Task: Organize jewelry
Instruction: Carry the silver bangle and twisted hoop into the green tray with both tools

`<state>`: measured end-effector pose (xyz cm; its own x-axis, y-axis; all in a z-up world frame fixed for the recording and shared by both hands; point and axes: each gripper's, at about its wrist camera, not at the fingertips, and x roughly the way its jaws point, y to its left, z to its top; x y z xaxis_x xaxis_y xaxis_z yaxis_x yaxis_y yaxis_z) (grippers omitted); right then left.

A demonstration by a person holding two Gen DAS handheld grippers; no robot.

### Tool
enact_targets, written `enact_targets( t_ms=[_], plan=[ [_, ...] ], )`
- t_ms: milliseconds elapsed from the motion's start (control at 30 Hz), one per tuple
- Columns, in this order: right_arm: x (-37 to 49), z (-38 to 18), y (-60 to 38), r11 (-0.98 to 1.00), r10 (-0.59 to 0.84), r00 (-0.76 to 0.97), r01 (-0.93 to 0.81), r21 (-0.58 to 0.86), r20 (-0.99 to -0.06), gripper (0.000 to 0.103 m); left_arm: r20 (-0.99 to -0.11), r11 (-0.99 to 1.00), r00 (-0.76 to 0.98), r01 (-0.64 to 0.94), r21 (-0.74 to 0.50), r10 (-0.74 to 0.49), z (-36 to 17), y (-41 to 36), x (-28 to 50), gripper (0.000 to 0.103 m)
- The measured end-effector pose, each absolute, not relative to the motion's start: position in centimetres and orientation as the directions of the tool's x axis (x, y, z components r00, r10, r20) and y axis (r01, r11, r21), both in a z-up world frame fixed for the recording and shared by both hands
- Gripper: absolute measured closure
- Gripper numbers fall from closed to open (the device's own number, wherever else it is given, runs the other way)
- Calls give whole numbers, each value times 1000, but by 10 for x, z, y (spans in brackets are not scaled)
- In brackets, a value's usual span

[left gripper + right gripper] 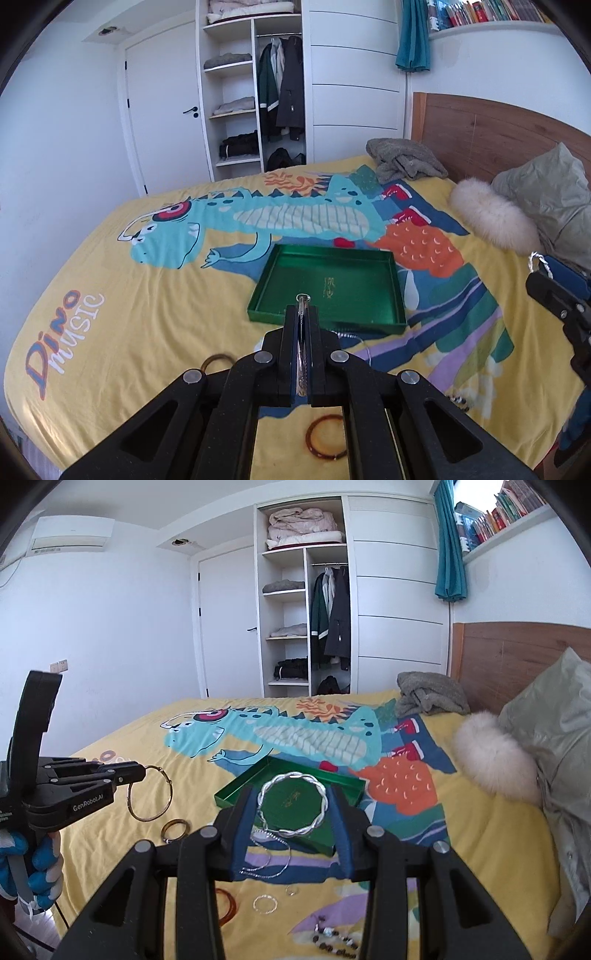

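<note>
Jewelry lies scattered on the near part of a yellow dinosaur bedspread (122, 760), with an open green tray (236, 788) further in: an amber bangle (176, 828), a silver chain (269, 864) and small rings. The left gripper (142, 770) has its fingers closed tight on a thin gold hoop (149, 794), held above the bed. The right gripper (291, 812) has its fingers partly open, clasping a twisted silver bangle (293, 805) in front of the tray.
</note>
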<state>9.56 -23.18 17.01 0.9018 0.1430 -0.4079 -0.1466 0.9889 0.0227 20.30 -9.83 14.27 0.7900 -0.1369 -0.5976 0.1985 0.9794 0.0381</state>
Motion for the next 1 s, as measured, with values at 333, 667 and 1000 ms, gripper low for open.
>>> enact_targets(
  t_ms=[333,667,1000],
  plan=[
    [220,85,-227,985,164,834,-165,45,-527,66,-704,974,694,226,14,-151,66,-120,339,100],
    [326,-47,-245,990,138,723,-113,81,-677,66,-789,981,604,196,10,-113,-32,-131,428,100],
    [348,-75,-236,988,131,680,-151,37,-722,65,-821,988,568,150,26,-65,-69,-123,458,99]
  ],
)
